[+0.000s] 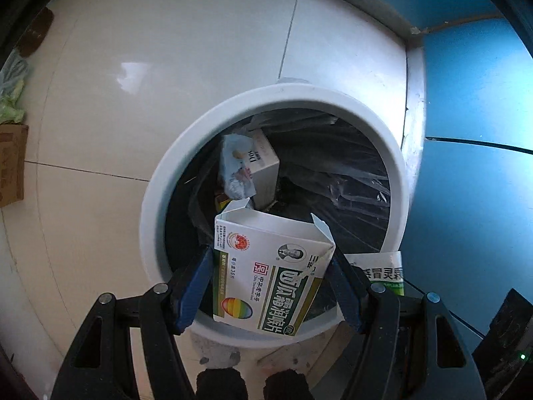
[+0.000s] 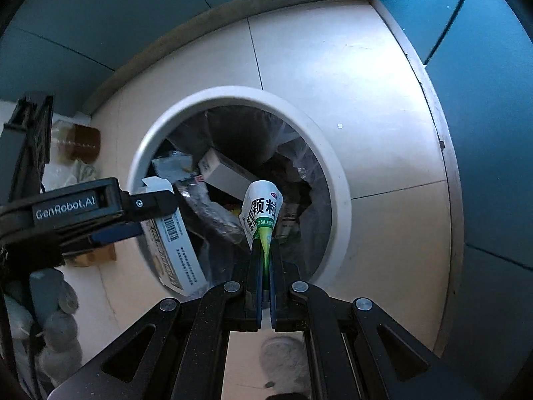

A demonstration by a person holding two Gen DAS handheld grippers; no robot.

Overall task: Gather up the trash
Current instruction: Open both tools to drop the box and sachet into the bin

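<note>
A white round trash bin [image 1: 156, 206] with a clear liner stands on the tiled floor; it holds boxes and wrappers. My left gripper [image 1: 271, 260] is shut on an open white-and-green medicine box [image 1: 266, 273], held over the bin's near rim. In the right wrist view the bin [image 2: 336, 180] is below, and my right gripper [image 2: 265, 250] is shut on a white-and-green sachet [image 2: 261, 210] held over the bin's opening. The left gripper [image 2: 110, 210] with its box [image 2: 176, 250] shows at the left there.
Blue walls [image 1: 473, 100] meet at a corner close behind the bin. A cardboard box [image 1: 11, 163] and green scraps [image 1: 10, 106] lie on the floor at the left. A brown packet [image 2: 80, 143] lies left of the bin.
</note>
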